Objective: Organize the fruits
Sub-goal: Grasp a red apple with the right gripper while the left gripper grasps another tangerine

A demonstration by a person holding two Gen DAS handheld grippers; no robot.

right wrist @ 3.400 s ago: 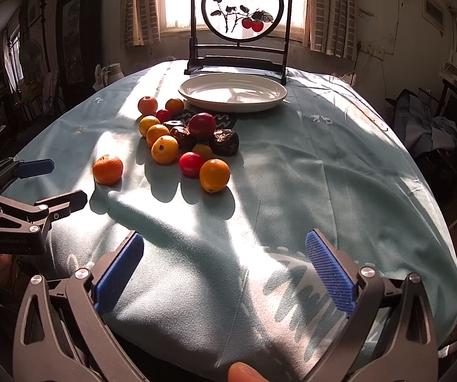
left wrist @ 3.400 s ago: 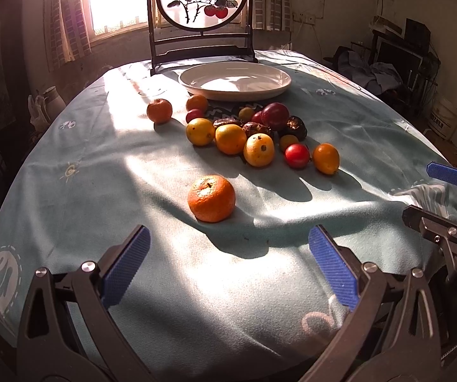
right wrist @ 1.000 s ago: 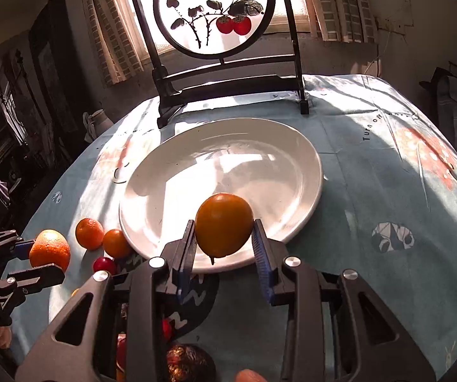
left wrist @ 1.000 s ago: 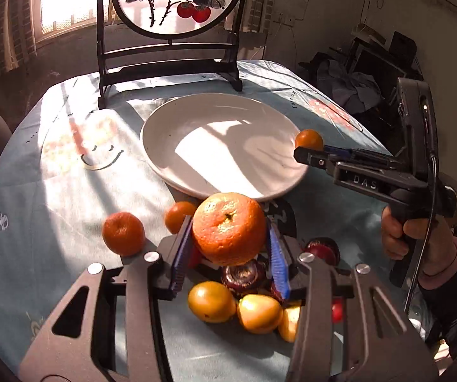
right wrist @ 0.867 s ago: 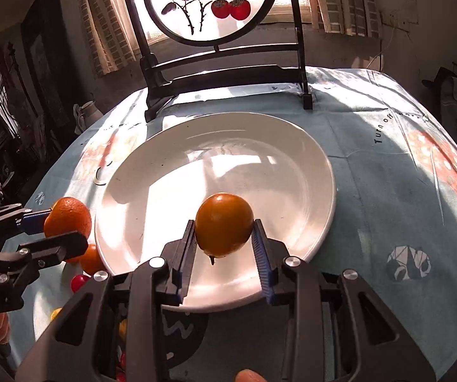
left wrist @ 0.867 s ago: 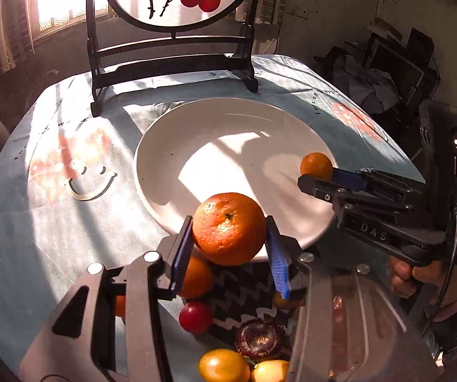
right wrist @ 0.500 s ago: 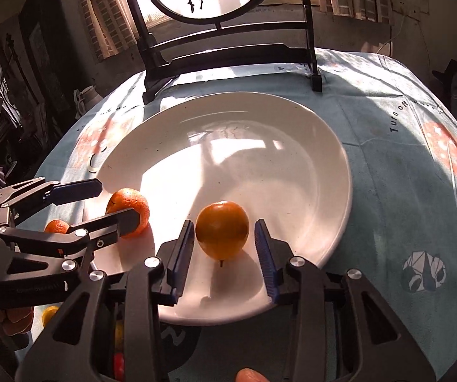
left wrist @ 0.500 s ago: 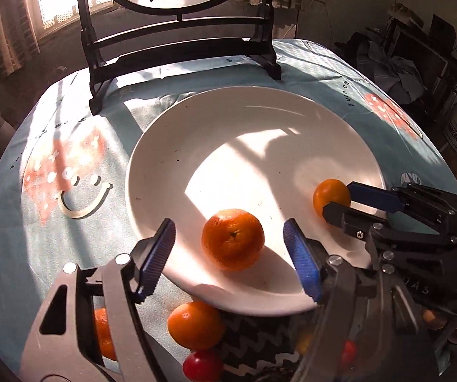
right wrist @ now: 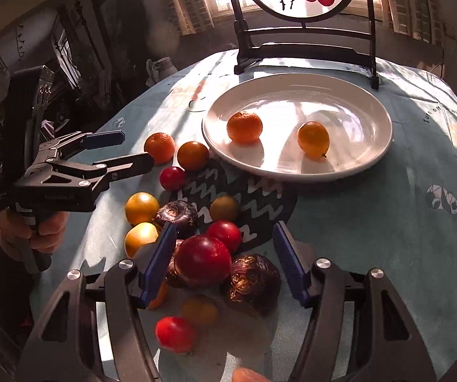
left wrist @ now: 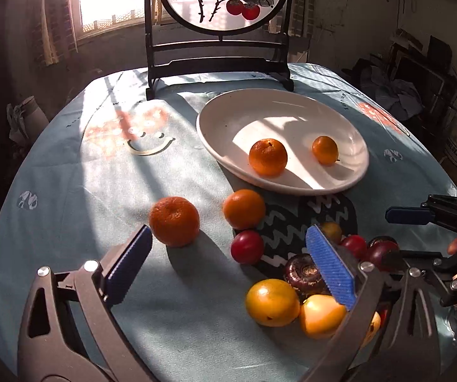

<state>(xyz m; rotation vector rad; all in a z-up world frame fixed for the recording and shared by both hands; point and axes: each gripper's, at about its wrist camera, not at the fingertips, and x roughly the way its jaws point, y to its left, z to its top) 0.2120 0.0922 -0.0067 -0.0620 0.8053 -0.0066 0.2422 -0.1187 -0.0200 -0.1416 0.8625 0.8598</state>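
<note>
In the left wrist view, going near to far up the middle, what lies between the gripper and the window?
Small red fruit → smooth orange fruit → white plate holding a dimpled mandarin → dark-framed round painted screen.

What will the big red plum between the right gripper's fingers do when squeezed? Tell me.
The red plum looks round and glossy, so it may slip. Neighbours like the dark wrinkled fruit touch it and will probably roll. The right gripper stands open around it.

Beyond the tongs (right wrist: 222, 262), a glossy white plate (right wrist: 371, 159) sits on matt blue cloth (left wrist: 85, 175); the tongs' blue pads (left wrist: 330, 264) look ribbed.
</note>
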